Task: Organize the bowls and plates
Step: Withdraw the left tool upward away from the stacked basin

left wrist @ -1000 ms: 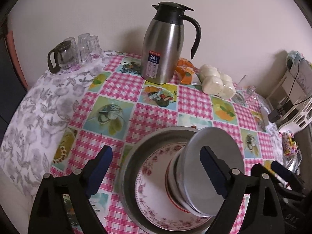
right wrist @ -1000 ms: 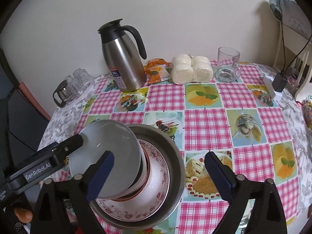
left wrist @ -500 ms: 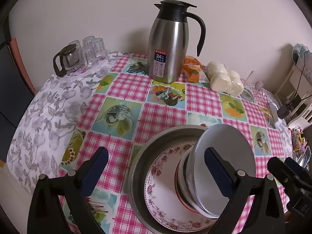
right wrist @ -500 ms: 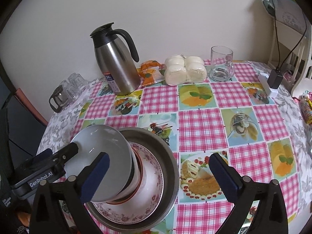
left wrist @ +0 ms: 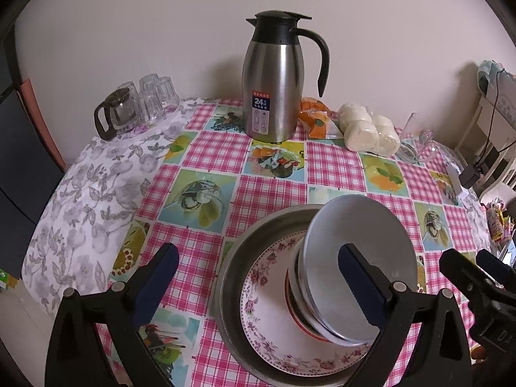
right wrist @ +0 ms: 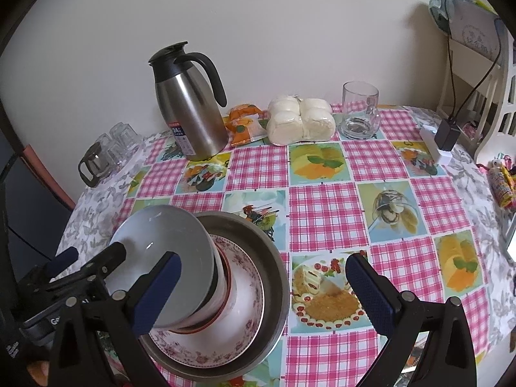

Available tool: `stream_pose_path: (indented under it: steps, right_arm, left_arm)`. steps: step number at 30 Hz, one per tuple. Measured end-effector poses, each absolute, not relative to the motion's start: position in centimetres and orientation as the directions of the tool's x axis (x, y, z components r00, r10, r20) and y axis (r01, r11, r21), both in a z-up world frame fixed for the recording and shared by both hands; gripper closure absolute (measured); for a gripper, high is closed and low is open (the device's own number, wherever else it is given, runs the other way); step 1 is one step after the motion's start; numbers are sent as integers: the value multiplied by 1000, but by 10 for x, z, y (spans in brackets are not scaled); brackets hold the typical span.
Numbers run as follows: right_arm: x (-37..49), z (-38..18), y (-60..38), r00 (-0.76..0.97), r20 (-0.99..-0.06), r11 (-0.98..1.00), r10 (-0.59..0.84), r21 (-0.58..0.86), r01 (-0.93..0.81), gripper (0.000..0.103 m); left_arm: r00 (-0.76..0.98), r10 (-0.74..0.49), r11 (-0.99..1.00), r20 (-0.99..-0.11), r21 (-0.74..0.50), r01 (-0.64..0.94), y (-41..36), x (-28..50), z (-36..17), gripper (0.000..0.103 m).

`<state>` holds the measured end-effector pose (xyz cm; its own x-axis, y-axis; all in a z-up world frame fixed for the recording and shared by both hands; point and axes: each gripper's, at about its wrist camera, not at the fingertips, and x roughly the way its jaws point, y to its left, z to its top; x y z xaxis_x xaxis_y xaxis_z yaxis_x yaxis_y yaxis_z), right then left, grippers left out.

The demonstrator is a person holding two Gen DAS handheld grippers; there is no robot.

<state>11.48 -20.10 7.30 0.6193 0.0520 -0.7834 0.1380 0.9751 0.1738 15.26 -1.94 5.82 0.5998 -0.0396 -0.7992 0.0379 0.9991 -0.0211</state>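
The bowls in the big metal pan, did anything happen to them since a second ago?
The left hand-held gripper opened a little wider and holds nothing. The stack of bowls sits on the flowered plate in the metal pan as before. The right hand-held gripper stayed open and empty, and the steel jug did not move.

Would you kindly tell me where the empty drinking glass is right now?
In the right wrist view, the glass stands upright at the table's far edge near the wall, just right of the wrapped white buns.
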Motion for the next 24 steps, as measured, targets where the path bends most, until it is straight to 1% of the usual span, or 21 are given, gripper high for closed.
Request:
stream_pose_path:
  steps: [3,7,14,24]
  right_arm:
    - [109,73,-200,623,-781,976,41,163,141,0]
    - [100,75,-200,630,-776,978,29,154,143,0]
    - [82,70,-202,630,-776,978,18,144,149,0]
    - [56,57,-206,619,-786,980,-1,123,159,0]
  left_arm:
    - [621,-30,999,-783,-14,31,-22,143,64,4]
    - [649,24,999,-760,37,7,-24,129,68,4]
    - [609,32,999,-793,43,3,-24,112,59,4]
    - [616,15,998,-788,51,41,-27,80,54,4]
